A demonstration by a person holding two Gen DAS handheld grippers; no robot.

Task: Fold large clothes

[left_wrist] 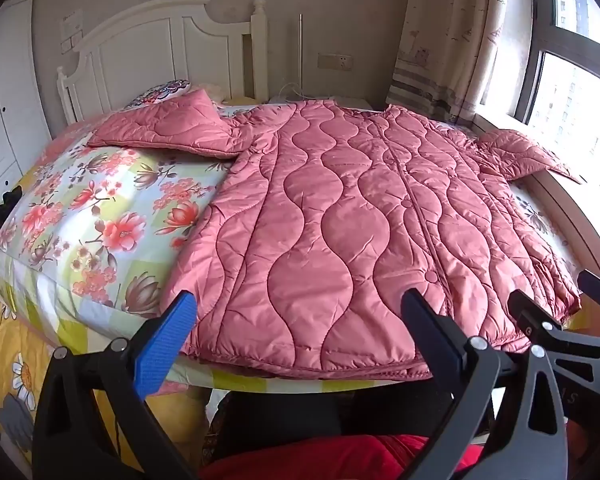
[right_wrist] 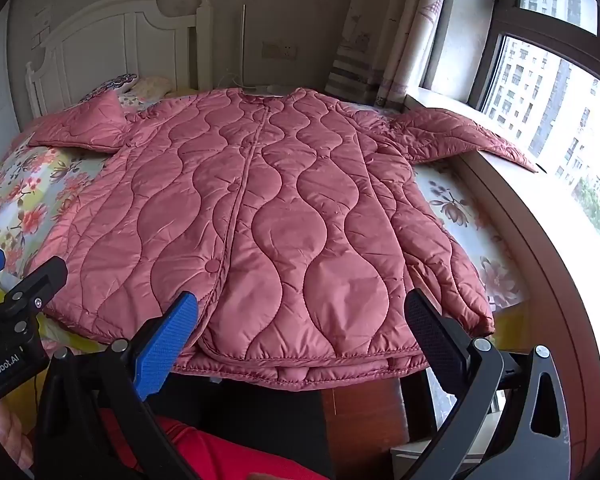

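A large pink quilted jacket (left_wrist: 340, 216) lies flat and face up on the bed, front closed, hem toward me; it also shows in the right wrist view (right_wrist: 260, 208). Its left sleeve (left_wrist: 168, 128) lies out over the floral bedding. Its right sleeve (right_wrist: 460, 136) reaches onto the window sill. My left gripper (left_wrist: 300, 328) is open and empty, just short of the left half of the hem. My right gripper (right_wrist: 304, 328) is open and empty, just short of the right half of the hem. The right gripper's fingers (left_wrist: 540, 320) show at the left wrist view's right edge.
The bed has a floral sheet (left_wrist: 100, 216) and a white headboard (left_wrist: 160, 48). A window sill (right_wrist: 540, 216) runs along the bed's right side under a window with a curtain (right_wrist: 388, 32). A white wardrobe (left_wrist: 4, 100) stands at the left. A small patterned pillow (left_wrist: 164, 92) lies by the headboard.
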